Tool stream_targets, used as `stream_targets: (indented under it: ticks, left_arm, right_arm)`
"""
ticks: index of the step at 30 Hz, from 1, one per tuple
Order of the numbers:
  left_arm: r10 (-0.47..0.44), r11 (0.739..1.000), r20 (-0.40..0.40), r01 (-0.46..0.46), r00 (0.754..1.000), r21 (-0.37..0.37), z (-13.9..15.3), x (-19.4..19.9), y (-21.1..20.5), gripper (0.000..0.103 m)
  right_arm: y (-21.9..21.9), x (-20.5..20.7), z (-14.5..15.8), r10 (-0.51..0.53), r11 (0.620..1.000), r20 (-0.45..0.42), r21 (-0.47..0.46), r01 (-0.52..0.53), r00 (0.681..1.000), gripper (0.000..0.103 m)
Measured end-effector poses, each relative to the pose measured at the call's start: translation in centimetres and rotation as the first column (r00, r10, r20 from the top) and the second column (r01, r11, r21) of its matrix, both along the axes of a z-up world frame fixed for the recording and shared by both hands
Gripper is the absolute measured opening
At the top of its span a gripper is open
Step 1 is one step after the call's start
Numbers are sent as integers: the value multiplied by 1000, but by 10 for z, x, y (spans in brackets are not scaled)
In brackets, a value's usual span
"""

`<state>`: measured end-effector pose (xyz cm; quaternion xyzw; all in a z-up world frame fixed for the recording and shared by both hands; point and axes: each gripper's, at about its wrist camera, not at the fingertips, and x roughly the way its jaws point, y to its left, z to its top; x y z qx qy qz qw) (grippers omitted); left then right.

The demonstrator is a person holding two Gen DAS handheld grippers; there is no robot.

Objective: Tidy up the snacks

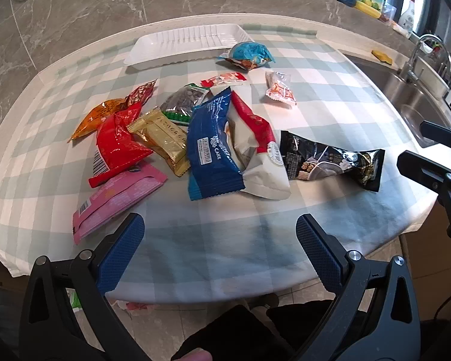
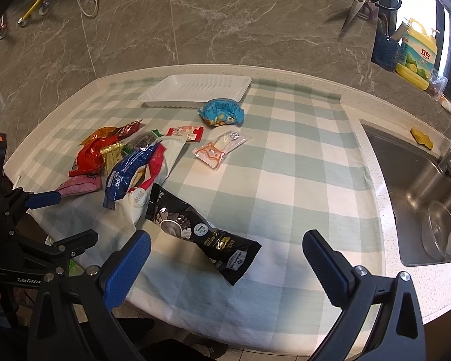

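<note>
Several snack packets lie in a loose heap on the checked tablecloth point(image 1: 213, 234): a blue roll-cake packet point(image 1: 210, 147), a white and red bag point(image 1: 255, 150), a black packet point(image 1: 330, 159), plus red point(image 1: 117, 141), gold point(image 1: 162, 138), pink point(image 1: 117, 198) and orange point(image 1: 105, 114) ones. A light-blue packet point(image 2: 222, 112) rests by the empty white tray point(image 2: 195, 88) at the back. My left gripper point(image 1: 219, 237) hovers open over the near table edge. My right gripper point(image 2: 225, 255) is open just above the black packet point(image 2: 201, 231), holding nothing.
A steel sink point(image 2: 421, 192) with a glass bowl point(image 2: 440, 228) and tap lies right of the cloth. Detergent bottles point(image 2: 418, 54) and scissors point(image 2: 356, 6) stand by the marble wall. A yellow sponge point(image 2: 421, 138) sits on the sink rim. A small clear packet point(image 2: 219, 150) lies apart mid-table.
</note>
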<state>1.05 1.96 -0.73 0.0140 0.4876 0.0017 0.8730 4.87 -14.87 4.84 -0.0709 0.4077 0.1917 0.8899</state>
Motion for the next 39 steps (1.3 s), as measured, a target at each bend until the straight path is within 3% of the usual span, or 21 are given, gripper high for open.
stream_targets:
  ticks: [21, 30, 39]
  left_arm:
    - [45, 995, -33, -42, 998, 87, -11, 4, 47, 102]
    - [-36, 978, -85, 52, 996, 203, -28, 14, 76, 102]
    - [-171, 957, -163, 203, 972, 206, -50, 33, 96, 103]
  right_arm:
    - [27, 7, -18, 136, 987, -34, -84, -139, 990, 103]
    - [46, 16, -36, 217, 960, -70, -168, -226, 974, 103]
    - [55, 39, -59, 254, 939, -147, -202, -280, 956, 103]
